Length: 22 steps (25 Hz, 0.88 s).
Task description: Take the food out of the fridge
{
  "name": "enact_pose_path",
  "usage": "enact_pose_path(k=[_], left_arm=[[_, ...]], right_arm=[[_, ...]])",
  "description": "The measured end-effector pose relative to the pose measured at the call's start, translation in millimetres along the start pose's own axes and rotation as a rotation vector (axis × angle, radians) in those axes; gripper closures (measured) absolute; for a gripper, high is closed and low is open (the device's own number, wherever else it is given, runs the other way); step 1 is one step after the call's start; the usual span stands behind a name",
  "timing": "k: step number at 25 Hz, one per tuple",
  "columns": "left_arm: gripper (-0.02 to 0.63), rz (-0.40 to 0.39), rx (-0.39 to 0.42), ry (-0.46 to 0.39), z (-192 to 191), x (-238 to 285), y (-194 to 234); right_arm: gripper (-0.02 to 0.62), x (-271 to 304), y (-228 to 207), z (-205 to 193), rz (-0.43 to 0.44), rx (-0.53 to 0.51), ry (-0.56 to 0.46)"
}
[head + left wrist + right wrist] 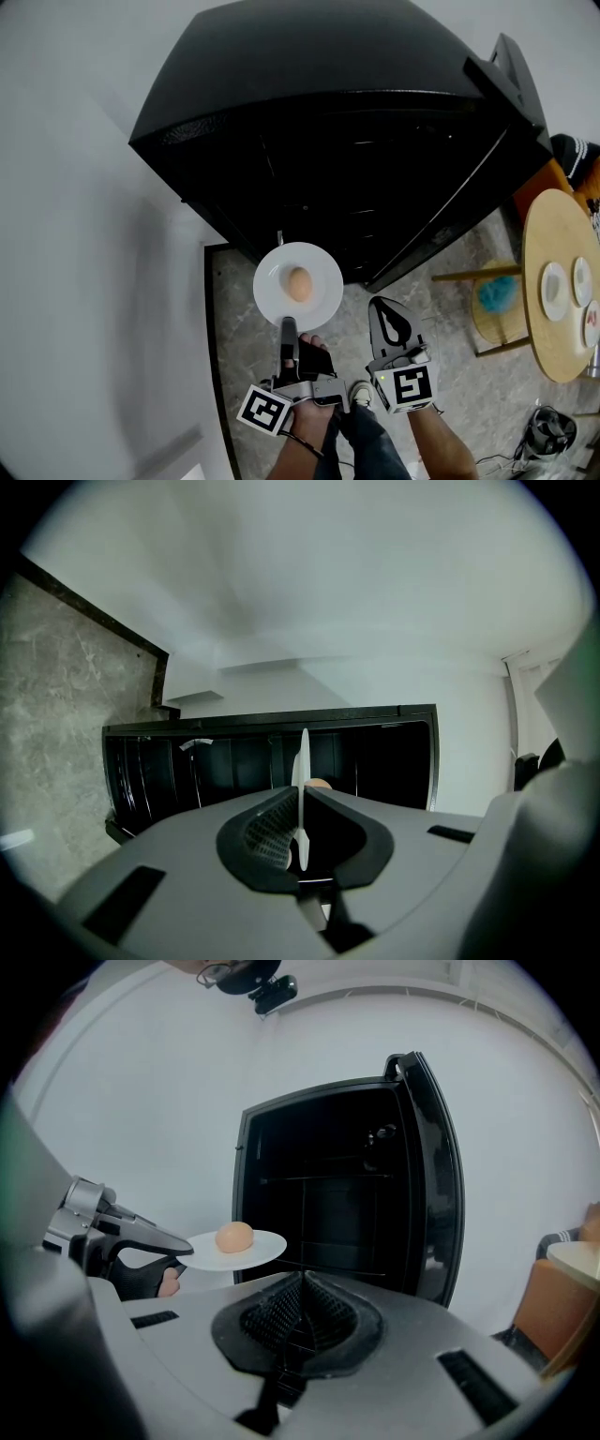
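Head view: left gripper [289, 323] clamps white plate [323, 281] rim, egg [299, 283] on it, near open fridge [356, 169]; right gripper [382, 305] jaws together, empty.

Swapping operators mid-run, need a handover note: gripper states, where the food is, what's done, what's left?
Left gripper: shut on the rim of the white plate, held level, egg on it.
Right gripper: shut, nothing in it, beside the left one.
Fridge: door open; the plate is outside, in front of the opening.
Done: egg is out.
Left: set the plate down, probably on the round wooden table at the right, which already holds dishes. The shelves are too dark to tell if more food remains. Door not yet closed.
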<state>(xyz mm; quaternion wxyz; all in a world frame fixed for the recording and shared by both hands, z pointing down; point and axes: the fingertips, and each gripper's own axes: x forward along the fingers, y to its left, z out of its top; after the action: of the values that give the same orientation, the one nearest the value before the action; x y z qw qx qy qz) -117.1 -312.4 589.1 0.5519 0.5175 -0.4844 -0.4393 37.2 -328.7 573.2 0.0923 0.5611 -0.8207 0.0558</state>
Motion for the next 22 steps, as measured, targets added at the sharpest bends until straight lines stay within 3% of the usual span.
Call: enact_pose_path(k=[4,7,14,17,22], left_arm=[[0.583,-0.008,-0.006,-0.003,1.4,-4.4,-15.5],[0.583,-0.011,-0.018,-0.004,2.9,-7.9,-28.2],[0.583,-0.015,-0.022,-0.031,10.8,-18.4,-61.0],[0.583,-0.018,-0.031,-0.039,12.0,-24.0,-74.6],[0.583,-0.008,-0.051,-0.055,17.8,-35.3,-96.1]], right_arm=[[0.574,-5.6,2.5,6.6,-0.001,-0.002,0.041],[0.574,-10.1,4.6,16.6,-0.005,0.004,-0.011],[0.574,-21.6,14.0,24.7,0.007,0.003,0.024],[0.574,-24.0,20.7,45.9,0.013,0.017,-0.050],[0.574,-30.8,30.3,66.9,0.030,-0.006,-0.019]])
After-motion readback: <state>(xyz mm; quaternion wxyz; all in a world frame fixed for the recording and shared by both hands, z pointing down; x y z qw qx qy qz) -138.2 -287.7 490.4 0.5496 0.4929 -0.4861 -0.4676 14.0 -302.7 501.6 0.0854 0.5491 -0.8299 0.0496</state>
